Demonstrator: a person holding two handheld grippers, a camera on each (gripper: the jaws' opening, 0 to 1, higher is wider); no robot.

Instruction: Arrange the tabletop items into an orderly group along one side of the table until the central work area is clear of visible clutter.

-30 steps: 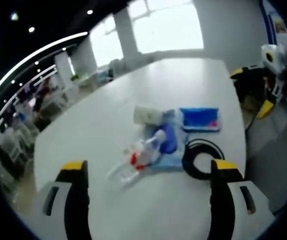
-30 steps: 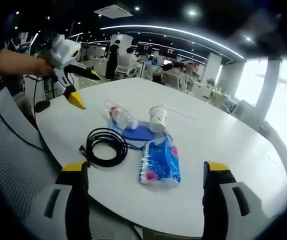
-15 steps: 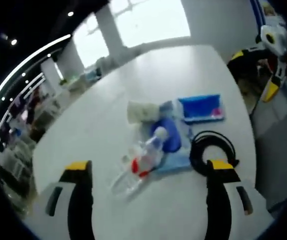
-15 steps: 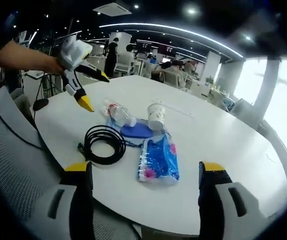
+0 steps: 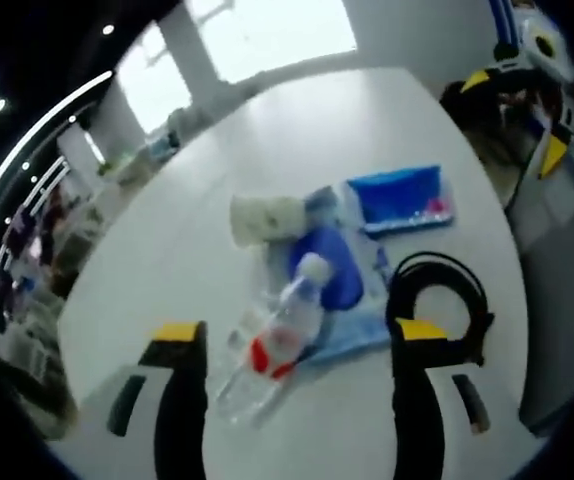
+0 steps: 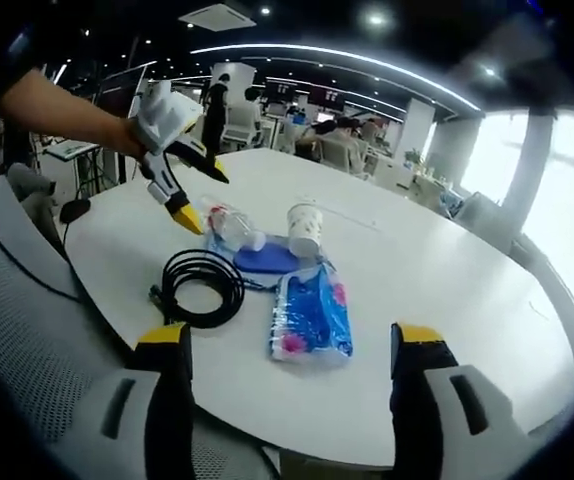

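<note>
A clear plastic bottle [image 5: 272, 345] with a red label lies on its side on the white table [image 5: 167, 250]. My left gripper [image 5: 300, 331] is open just over it, one jaw on each side. Touching the bottle are a blue lid [image 5: 329, 268] and a light blue cloth [image 5: 355, 335]. A tipped paper cup [image 5: 265, 218], a blue packet [image 5: 402, 198] and a coiled black cable [image 5: 445, 298] lie around them. In the right gripper view the left gripper [image 6: 205, 198] hangs by the bottle [image 6: 229, 225]. My right gripper [image 6: 290, 335] stands open at the table's near edge, before the packet [image 6: 310, 312] and cable [image 6: 199, 285].
The cup [image 6: 304, 230] and lid [image 6: 267, 258] sit mid-table, with bare table [image 6: 447, 290] to the right and beyond. A grey mesh chair [image 6: 27, 300] stands at the left edge. People and desks fill the office behind. The right gripper [image 5: 547, 100] shows at the far edge.
My left gripper has come down and forward over the bottle, and its jaws stand a little closer together. The right gripper has barely shifted.
</note>
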